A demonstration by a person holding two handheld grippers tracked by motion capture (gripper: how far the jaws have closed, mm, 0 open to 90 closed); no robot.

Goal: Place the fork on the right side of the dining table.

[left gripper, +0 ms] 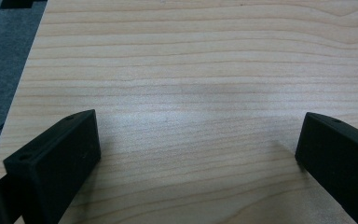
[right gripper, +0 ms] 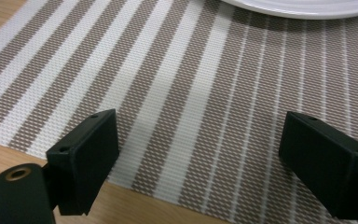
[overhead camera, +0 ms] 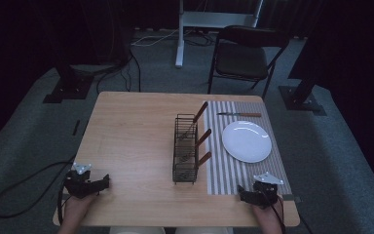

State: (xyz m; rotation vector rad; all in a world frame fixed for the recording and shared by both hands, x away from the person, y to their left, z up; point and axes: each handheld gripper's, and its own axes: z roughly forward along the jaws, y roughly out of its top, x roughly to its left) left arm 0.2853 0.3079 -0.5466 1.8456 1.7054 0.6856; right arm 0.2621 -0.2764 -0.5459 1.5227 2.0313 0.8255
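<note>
Both grippers sit at the near table [overhead camera: 126, 122] edge, empty. Left gripper [overhead camera: 90, 184] jaws stand apart over bare wood; right gripper [overhead camera: 253, 193] jaws stand apart over the striped placemat [right gripper: 177, 93], white plate [overhead camera: 246, 141] just ahead.

Wire cutlery rack [overhead camera: 185, 151] stands mid-table beside the mat, three wooden-handled utensils [overhead camera: 203, 137] leaning out toward the plate. A knife [overhead camera: 239, 114] lies beyond the plate.

Risks, as judged: a reach across could clip a leaning handle and tip the light rack; jaws dragging low could snag or slide the mat, shifting the plate.
</note>
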